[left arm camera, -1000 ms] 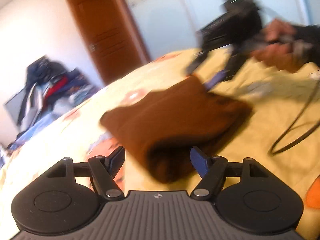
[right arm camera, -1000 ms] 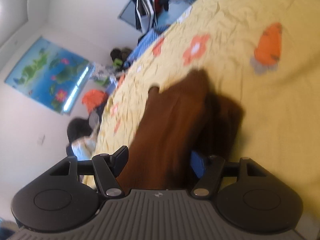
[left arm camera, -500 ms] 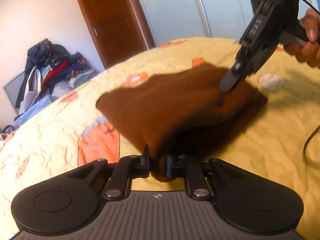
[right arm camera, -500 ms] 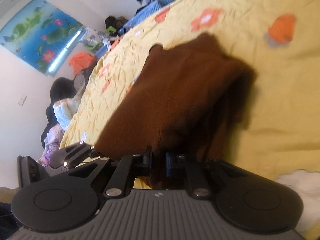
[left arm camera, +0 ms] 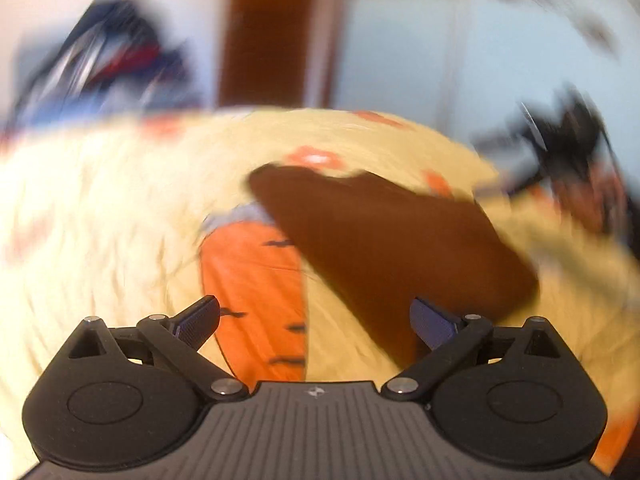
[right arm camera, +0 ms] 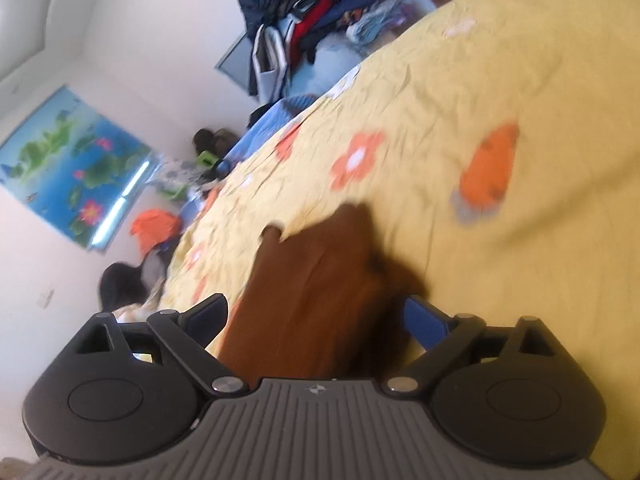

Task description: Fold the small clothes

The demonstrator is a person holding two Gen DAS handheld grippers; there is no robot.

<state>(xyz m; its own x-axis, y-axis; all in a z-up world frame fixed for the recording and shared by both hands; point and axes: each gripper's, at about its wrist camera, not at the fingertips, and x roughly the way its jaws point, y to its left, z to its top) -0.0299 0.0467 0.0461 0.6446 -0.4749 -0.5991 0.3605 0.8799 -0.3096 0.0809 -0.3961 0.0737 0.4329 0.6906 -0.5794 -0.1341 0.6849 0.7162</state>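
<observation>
Two sets of fingers, both spread wide and gripping nothing. Left gripper point(left arm camera: 315, 320) over the yellow bedspread point(left arm camera: 100, 216), with a printed orange carrot point(left arm camera: 256, 280) straight ahead between the fingers. Brown folded garment point(left arm camera: 384, 248) lying flat on the bed, off toward 1 o'clock from the left fingers, its near corner just reaching the right-hand fingertip point(left arm camera: 430, 320) but not between the pads; long axis running from about 11 o'clock far to 4 o'clock near in that view, though heavy blur leaves the edges soft. Right gripper point(right arm camera: 316, 316) much the better placed: garment point(right arm camera: 316, 300) dead ahead at 12 o'clock, its near end centred between the open fingers and running under the gripper body, long axis pointing away toward 12. Probably the nearer tool for the next pinch, then; left needing a swing toward 1 o'clock first. Heap of clothes point(right arm camera: 308, 28) beyond the bed, well apart.
</observation>
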